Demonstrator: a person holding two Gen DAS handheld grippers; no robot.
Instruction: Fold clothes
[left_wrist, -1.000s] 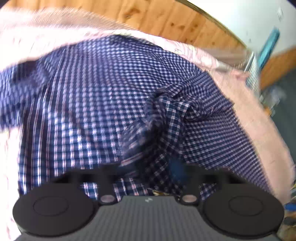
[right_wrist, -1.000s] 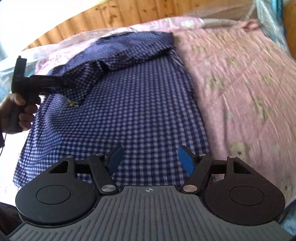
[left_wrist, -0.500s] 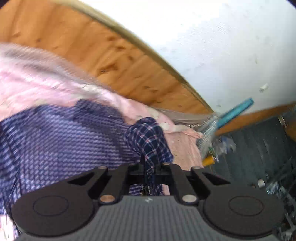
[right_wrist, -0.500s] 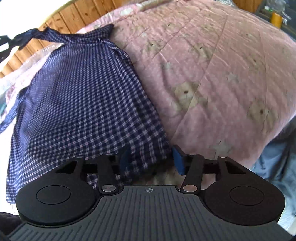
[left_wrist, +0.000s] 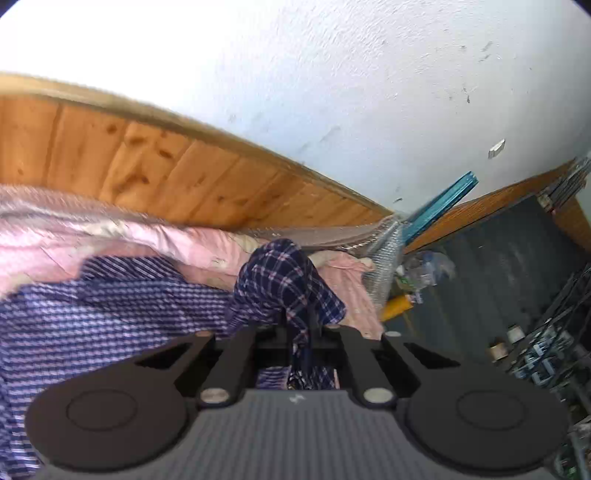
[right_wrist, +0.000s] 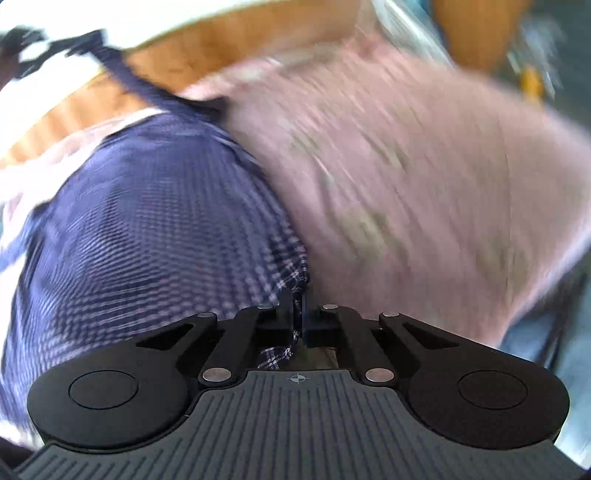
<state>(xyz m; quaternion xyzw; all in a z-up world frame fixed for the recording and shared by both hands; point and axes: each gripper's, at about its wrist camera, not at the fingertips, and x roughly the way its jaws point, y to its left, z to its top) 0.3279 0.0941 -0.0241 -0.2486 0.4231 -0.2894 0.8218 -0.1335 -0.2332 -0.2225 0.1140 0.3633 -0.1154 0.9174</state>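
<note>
A navy and white checked shirt (left_wrist: 110, 306) lies on a pink bedspread (left_wrist: 110, 240). My left gripper (left_wrist: 297, 325) is shut on a bunched corner of the shirt, which rises in a fold above the jaws. In the right wrist view the shirt (right_wrist: 147, 229) spreads to the left over the pink bedspread (right_wrist: 424, 166). My right gripper (right_wrist: 297, 310) is shut on the shirt's near edge. This view is blurred by motion. The shirt's far corner stretches up to the left gripper (right_wrist: 22, 40) at the top left.
A wooden headboard (left_wrist: 166, 173) and a white wall (left_wrist: 332, 74) stand behind the bed. To the right of the bed is a dark floor with a blue bar (left_wrist: 439, 206), an orange-yellow object (left_wrist: 397, 306) and clutter (left_wrist: 535, 350).
My left gripper closed on a shirt corner and lifted it toward the headboard. My right gripper moved to the shirt's near edge and closed on it; the right wrist view is now blurred by motion.
</note>
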